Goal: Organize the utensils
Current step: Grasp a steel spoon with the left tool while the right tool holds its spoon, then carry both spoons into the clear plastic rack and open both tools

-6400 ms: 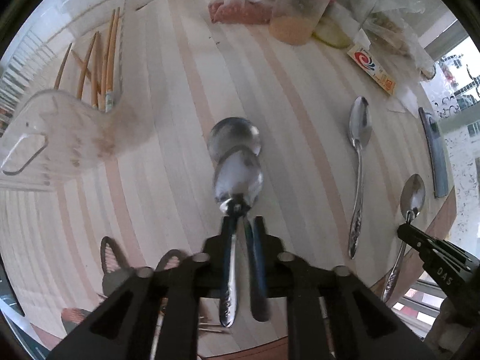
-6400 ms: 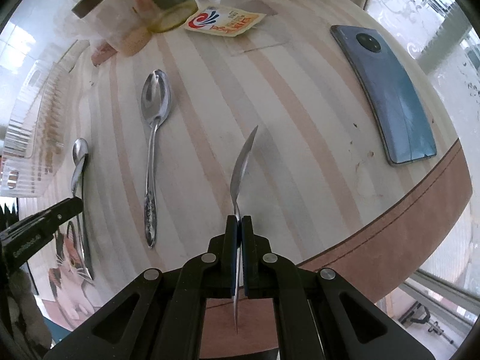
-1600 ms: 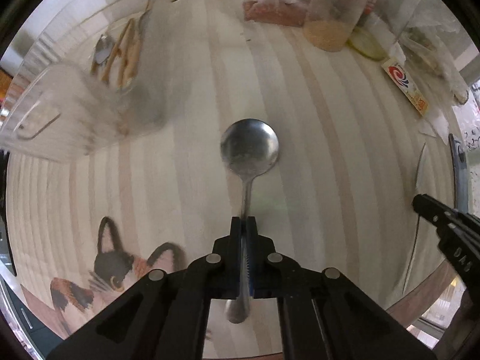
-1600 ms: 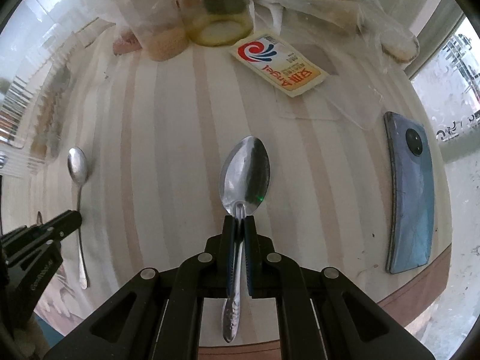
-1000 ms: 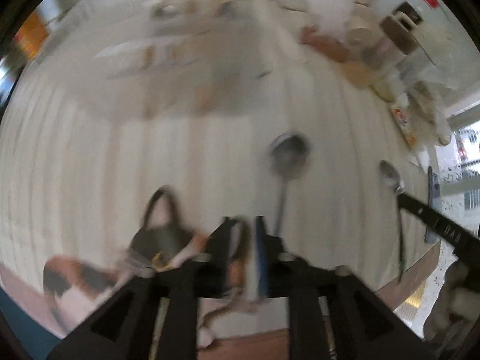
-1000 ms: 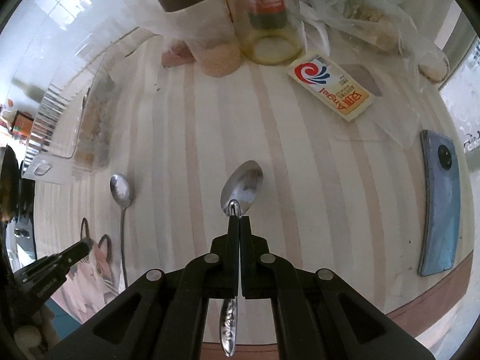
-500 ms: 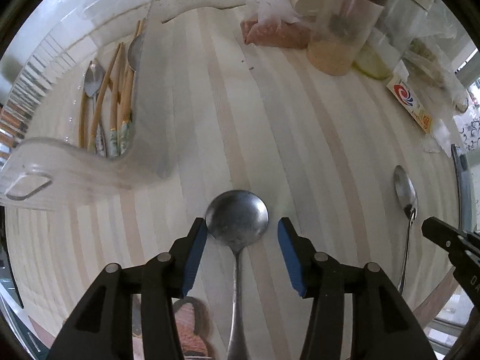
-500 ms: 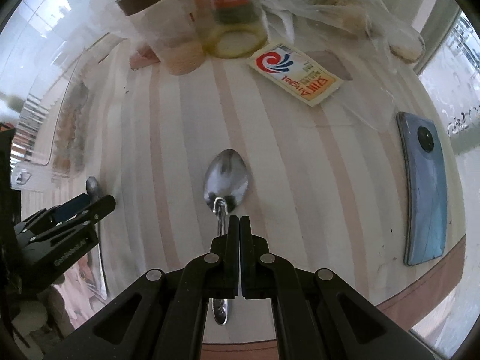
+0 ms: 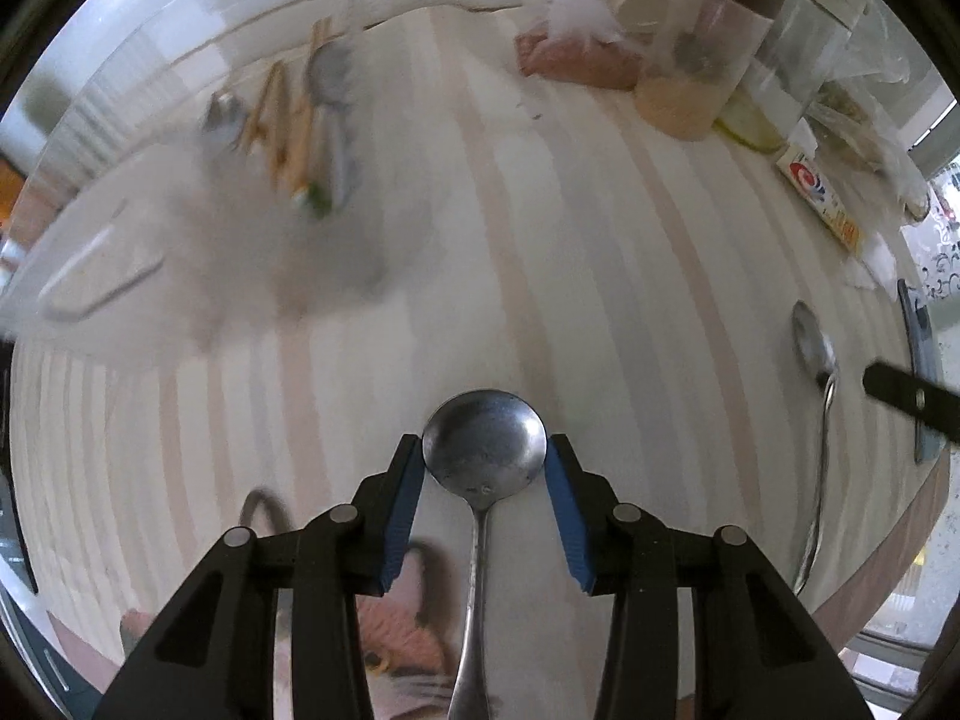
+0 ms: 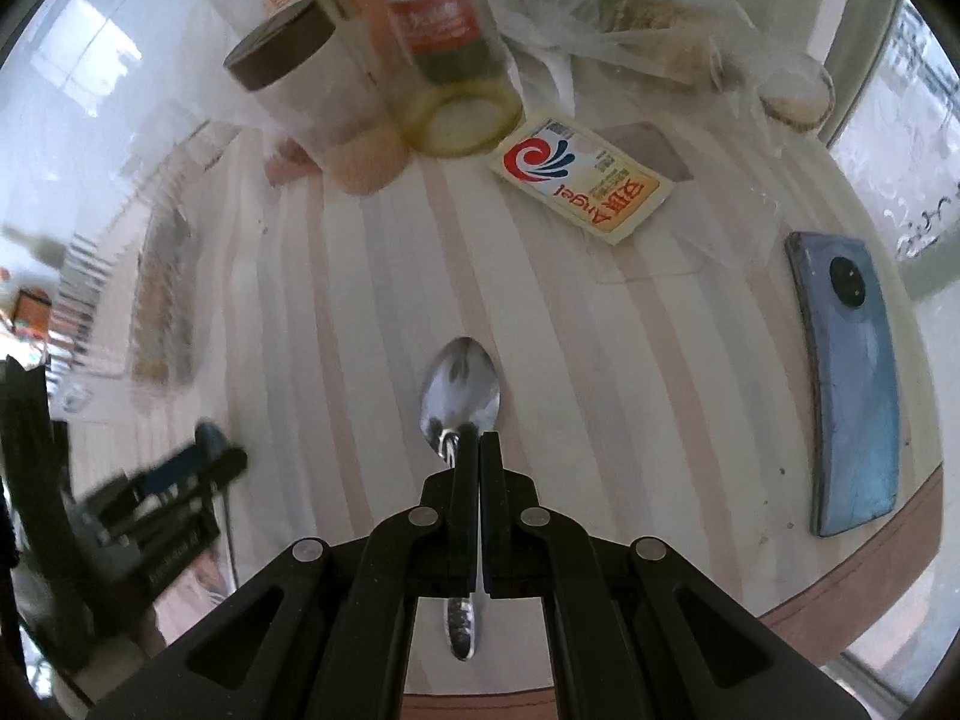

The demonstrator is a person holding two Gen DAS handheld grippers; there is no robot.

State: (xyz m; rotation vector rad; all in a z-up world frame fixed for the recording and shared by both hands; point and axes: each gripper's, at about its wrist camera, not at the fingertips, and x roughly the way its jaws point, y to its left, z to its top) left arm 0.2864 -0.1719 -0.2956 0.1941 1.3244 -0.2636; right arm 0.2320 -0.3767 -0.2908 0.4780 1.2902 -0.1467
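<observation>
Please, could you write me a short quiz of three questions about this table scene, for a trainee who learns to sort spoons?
1. True or false: the right gripper is shut on a spoon's handle.
2. What lies between the left gripper's jaws?
3. Where is the blue phone: A) in the clear tray, B) flat near the table edge, C) under a jar?

Key:
1. True: it grips the narrow spoon.
2. The bowl of the round spoon.
3. B.

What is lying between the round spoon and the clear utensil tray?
Only bare striped table, seen in the left wrist view, separates the round spoon from the clear utensil tray.
</observation>
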